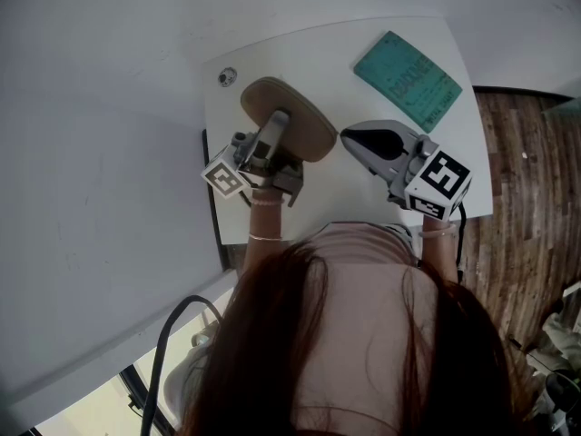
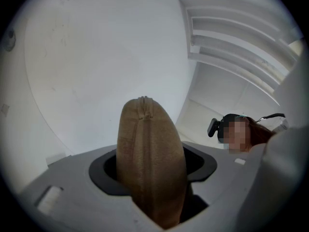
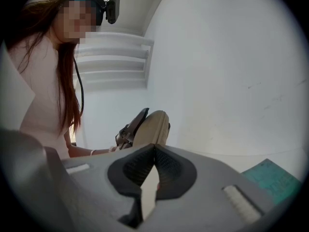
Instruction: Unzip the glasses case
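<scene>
The person's hair (image 1: pixel 309 334) filled the foreground, above the white table (image 1: pixel 318 53). Over it, the left gripper (image 1: pixel 278 121) pinched the tan glasses case (image 1: pixel 309 133). The case's long axis ran rightward to the right gripper (image 1: pixel 347 138), the nearer one. Its jaws were pressed together, seemingly empty, just beside that end. The teal card's (image 1: pixel 408 80) print was unreadable.

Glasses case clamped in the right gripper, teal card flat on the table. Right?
Not quite. The glasses case is clamped in the left gripper, not the right gripper, as the left gripper view shows. The teal card does lie flat on the table.
</scene>
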Tool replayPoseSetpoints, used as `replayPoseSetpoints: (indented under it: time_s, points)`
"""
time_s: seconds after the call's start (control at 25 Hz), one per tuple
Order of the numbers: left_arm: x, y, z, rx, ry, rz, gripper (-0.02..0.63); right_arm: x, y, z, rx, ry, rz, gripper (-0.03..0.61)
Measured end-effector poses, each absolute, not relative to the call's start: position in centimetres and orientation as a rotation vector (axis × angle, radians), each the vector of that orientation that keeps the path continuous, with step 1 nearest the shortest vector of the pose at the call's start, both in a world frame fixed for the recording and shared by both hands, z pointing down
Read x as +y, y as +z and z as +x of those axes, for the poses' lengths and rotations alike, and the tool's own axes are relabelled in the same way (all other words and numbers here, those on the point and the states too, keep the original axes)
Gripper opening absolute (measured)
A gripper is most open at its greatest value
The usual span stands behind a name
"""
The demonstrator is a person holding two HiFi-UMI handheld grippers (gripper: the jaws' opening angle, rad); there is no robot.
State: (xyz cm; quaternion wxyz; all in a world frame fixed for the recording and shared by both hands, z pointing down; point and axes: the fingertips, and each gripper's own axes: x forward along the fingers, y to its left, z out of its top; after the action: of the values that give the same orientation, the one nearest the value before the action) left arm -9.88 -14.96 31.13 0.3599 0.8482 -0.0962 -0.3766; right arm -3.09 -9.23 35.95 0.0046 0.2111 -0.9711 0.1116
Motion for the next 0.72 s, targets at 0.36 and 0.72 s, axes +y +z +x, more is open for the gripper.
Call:
replayPoseSetpoints:
  time_s: [0.36, 0.72]
  points:
    - [-15.8, 31.2, -10.5, -0.274, -1.026, 2.107, 0.298, -9.1, 36.0, -3.2, -3.04, 0.356, 0.669, 0.003]
    - [-16.6, 32.2, -10.4, -0.315, -1.075, 1.993, 0.298, -9.3, 36.2, -2.7, -3.028, 0.367, 0.69, 0.003]
